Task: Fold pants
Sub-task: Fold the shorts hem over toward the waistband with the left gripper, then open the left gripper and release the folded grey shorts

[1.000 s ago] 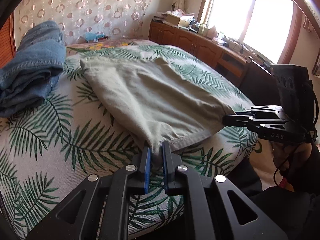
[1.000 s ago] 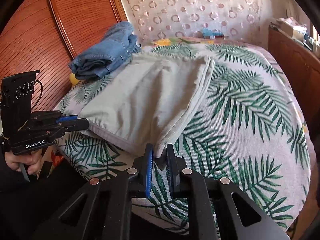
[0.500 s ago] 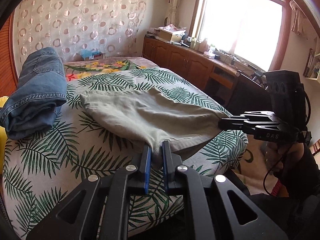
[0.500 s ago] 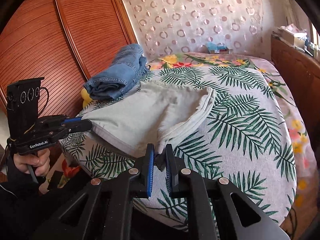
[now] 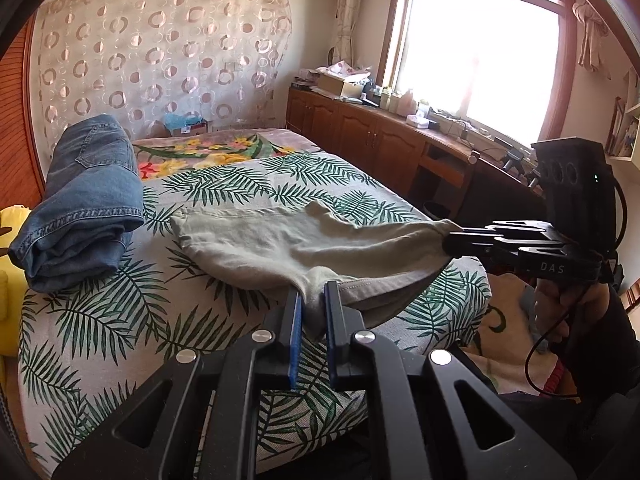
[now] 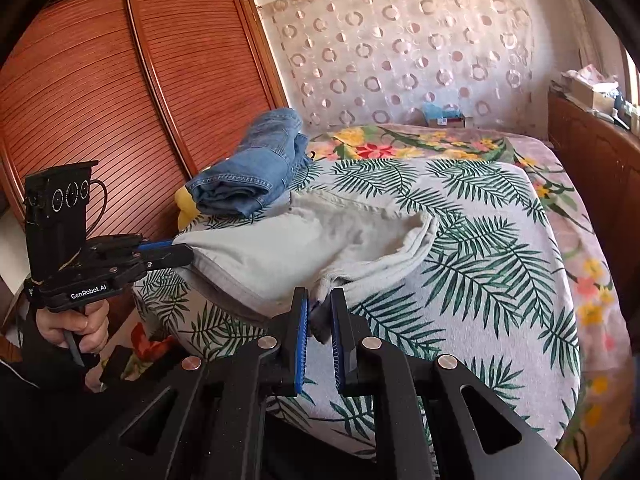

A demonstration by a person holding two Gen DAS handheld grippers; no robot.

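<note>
Here, position of pants: the pale grey-green pants (image 5: 280,240) lay on the near part of the bed (image 5: 120,320), with the near edge lifted off the leaf-print cover and stretched between the two grippers.
Left gripper: the left gripper (image 5: 313,300) was closed narrowly on one near corner of the pants; a fold of cloth sat between its blue pads (image 5: 297,320).
Right gripper: the right gripper (image 6: 319,304) was pinching the other near corner in the same way, with bunched cloth between its pads (image 6: 303,320).
Relation of the two: in the left wrist view the right gripper (image 5: 452,240) held its corner off to the right, above the bed edge; in the right wrist view the left gripper (image 6: 180,252) was off to the left, at a similar height.
Look of pants: plain cloth, folded in layers, with a hem seam along the raised edge; the far part rested flat and a little wrinkled on the bed.
Hands: one hand (image 6: 72,324) gripped the left handle; the other hand (image 5: 576,300) was seen under the right gripper.
Count: one pair of pale pants, one folded pile of blue jeans (image 5: 84,208) at the left side of the bed, two grippers.
</note>
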